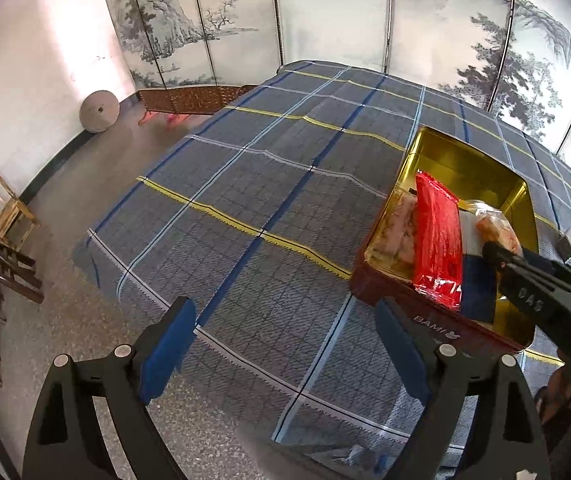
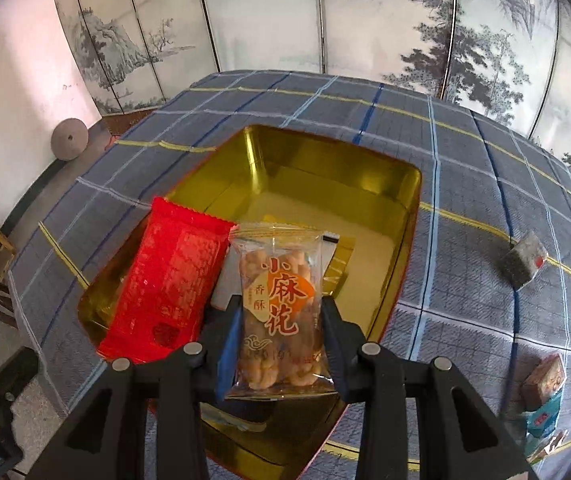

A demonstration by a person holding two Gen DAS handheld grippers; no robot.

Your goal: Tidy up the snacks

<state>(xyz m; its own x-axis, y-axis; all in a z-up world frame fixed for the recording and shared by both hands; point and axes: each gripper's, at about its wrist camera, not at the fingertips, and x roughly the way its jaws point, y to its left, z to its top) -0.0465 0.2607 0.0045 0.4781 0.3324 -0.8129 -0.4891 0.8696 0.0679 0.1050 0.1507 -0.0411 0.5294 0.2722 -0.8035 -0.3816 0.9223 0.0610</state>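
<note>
A gold-lined tin box [image 2: 405, 240] with red outer walls [image 1: 425, 320] stands on the plaid cloth. Inside it a red snack packet [image 2: 169, 276] [image 1: 439, 240] leans at the left, with a pale packet [image 1: 399, 228] beside it. My right gripper [image 2: 281, 332] is shut on a clear packet of fried dough twists [image 2: 281, 300], held over the box's near part; in the left wrist view that packet [image 1: 497, 228] shows past the right gripper's fingers [image 1: 525, 276]. My left gripper [image 1: 285, 344] stands open and empty over the cloth, left of the box.
A grey wrapped snack [image 2: 523, 260] lies on the cloth right of the box, and more packets [image 2: 545, 392] lie at the right edge. The table's left edge drops to a speckled floor with wooden chairs [image 1: 1, 220]. A painted folding screen [image 1: 325, 12] stands behind.
</note>
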